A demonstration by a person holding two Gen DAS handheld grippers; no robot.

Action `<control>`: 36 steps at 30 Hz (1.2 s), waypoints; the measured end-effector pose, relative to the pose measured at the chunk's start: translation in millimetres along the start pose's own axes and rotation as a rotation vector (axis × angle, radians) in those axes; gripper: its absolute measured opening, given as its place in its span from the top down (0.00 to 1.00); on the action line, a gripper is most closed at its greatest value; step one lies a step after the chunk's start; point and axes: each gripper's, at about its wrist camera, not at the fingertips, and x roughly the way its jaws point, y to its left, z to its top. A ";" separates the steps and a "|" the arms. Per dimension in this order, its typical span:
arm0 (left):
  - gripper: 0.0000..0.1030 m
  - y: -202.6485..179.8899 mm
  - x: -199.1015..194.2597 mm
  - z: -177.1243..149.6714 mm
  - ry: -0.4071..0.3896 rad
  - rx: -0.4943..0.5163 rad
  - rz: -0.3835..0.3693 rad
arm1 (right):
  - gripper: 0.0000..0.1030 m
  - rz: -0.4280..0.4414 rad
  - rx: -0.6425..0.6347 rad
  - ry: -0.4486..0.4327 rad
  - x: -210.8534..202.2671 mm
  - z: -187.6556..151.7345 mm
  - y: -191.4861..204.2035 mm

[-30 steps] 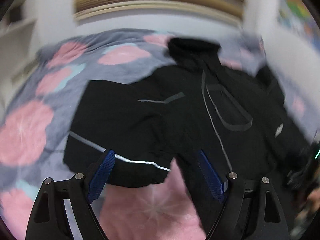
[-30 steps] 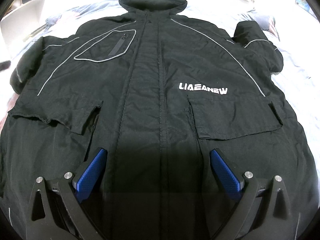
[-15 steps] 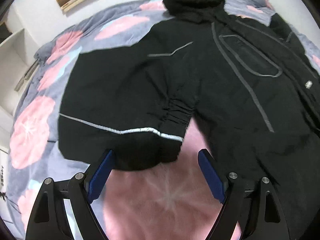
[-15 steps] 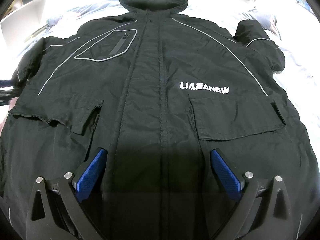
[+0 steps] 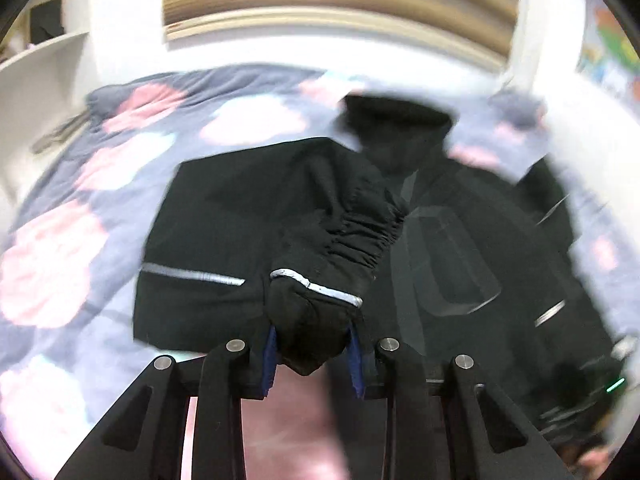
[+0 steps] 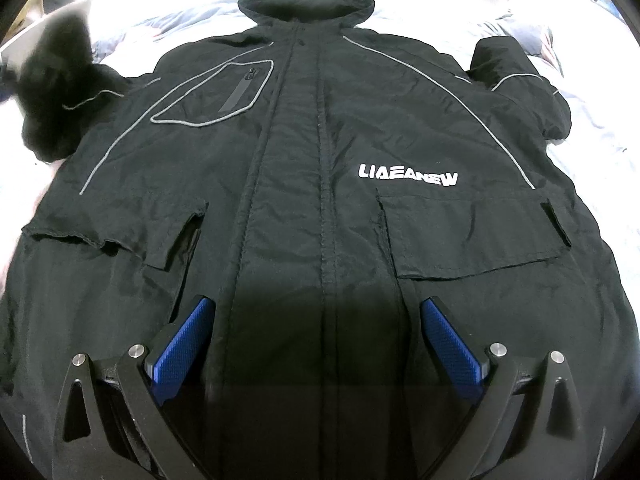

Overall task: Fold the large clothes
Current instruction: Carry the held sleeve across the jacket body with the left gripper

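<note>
A large black jacket (image 6: 320,184) with grey piping and a white logo lies front up on a bed, collar at the far end. My right gripper (image 6: 316,332) is open and empty, hovering over the jacket's lower front by the zip. My left gripper (image 5: 312,344) is shut on the cuff of the jacket's left sleeve (image 5: 316,304) and holds it raised off the bed. That sleeve shows as a blurred black bundle at the far left of the right wrist view (image 6: 56,92). The other sleeve (image 6: 516,80) lies bent at the far right.
The bed has a grey cover with pink flowers (image 5: 60,248). A white wall and a slatted wooden headboard (image 5: 328,12) stand behind the bed. White shelves (image 5: 44,56) are at the far left.
My left gripper has closed on the sleeve cuff and lifted it toward the jacket's body. The sleeve now bunches up. My right gripper has stayed still and open.
</note>
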 end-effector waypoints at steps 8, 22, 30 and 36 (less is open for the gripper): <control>0.71 -98.1 33.4 45.5 0.008 0.035 -0.246 | 0.00 0.018 0.069 -0.027 -27.5 7.7 -25.7; 0.46 -227.9 184.9 -6.6 0.269 0.078 -0.373 | 0.00 -0.090 0.199 -0.029 -46.3 16.1 -113.3; 0.33 -204.2 125.9 2.0 0.219 0.071 -0.509 | 0.00 -0.016 0.173 -0.069 -57.8 58.2 -119.2; 0.28 -149.2 62.9 5.1 0.100 0.075 -0.404 | 0.00 0.179 0.134 0.008 -22.6 133.9 -91.0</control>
